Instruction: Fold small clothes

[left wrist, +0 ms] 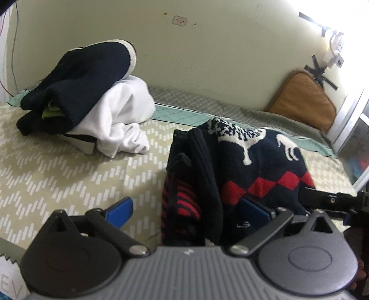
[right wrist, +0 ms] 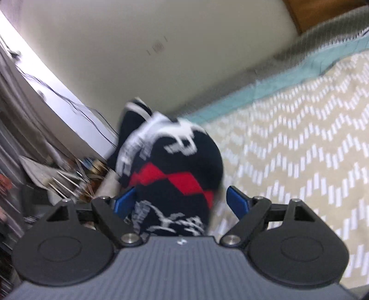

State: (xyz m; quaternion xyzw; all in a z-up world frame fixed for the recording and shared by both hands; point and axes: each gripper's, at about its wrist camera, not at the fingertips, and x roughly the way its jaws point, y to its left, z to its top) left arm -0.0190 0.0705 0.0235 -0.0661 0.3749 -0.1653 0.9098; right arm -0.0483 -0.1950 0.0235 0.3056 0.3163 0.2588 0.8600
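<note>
On the zigzag-patterned beige bed cover (left wrist: 69,166), a bunched navy knit sweater with red diamonds (left wrist: 265,166) sits between both wide-open tools, left tool (left wrist: 186,212) and right tool (right wrist: 182,200), gripped by neither.

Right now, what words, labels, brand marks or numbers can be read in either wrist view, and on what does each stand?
"EV": large pale letters, cut off by the frame edge, on the white sheet at the bottom left of the left wrist view.
Small white embroidered mark on the patterned sweater: too small to read.
Wall plate: red marks, unreadable.
Right wrist view: blurred, nothing legible.
</note>
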